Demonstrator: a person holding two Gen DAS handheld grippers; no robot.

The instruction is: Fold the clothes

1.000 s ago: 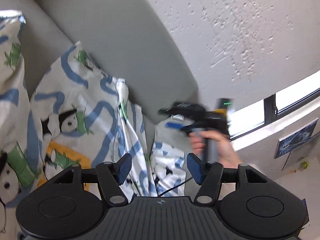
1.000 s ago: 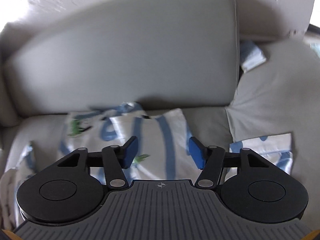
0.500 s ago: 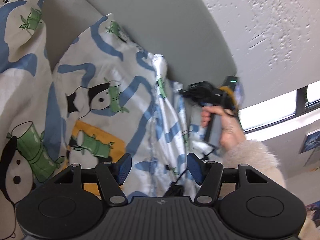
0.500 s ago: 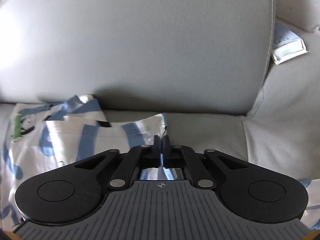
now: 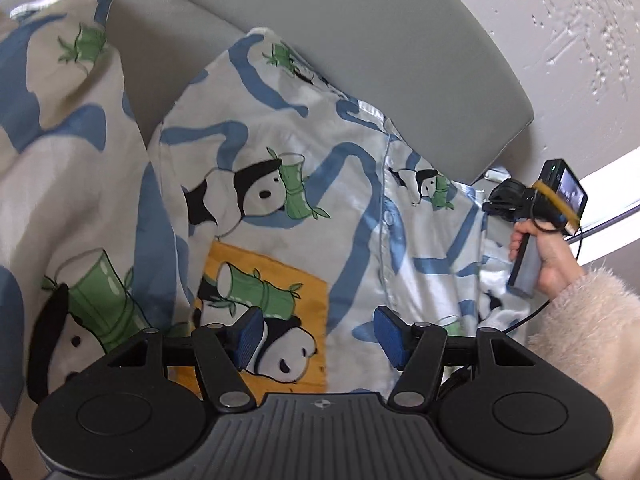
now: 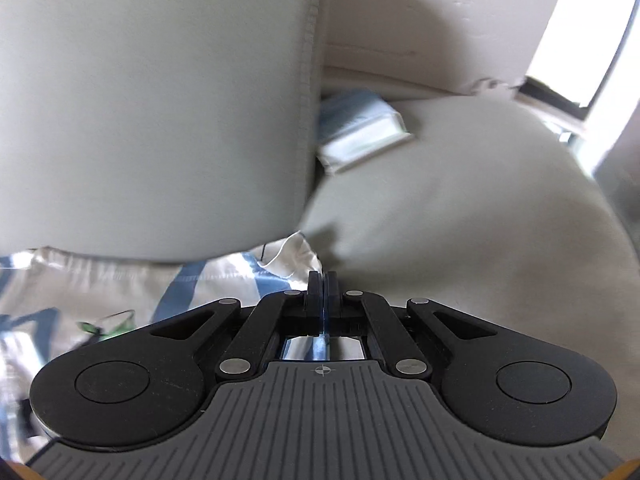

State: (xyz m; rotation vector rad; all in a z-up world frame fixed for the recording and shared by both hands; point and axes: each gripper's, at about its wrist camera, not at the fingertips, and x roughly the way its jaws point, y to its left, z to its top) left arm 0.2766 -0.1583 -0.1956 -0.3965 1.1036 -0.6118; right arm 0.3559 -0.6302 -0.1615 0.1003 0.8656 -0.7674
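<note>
Panda-print shirt [image 5: 280,168] lies spread against the sofa back [image 5: 360,40]. We judge it light, limp, slippery; best pinched at a hem. Left gripper [image 5: 318,338] gapes above it; right gripper [image 6: 322,280] is closed, apparently empty, at the shirt's corner.

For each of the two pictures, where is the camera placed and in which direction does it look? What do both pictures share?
Left wrist: sits on the left hand-held gripper, jaws open, looking down onto the panda-print garment on the grey sofa; the person's right hand and fluffy sleeve show.
Right wrist: sits on the right hand-held gripper, shut, facing the sofa's backrest and armrest; none of the person's body shows.
Shared: the garment and the sofa.
</note>
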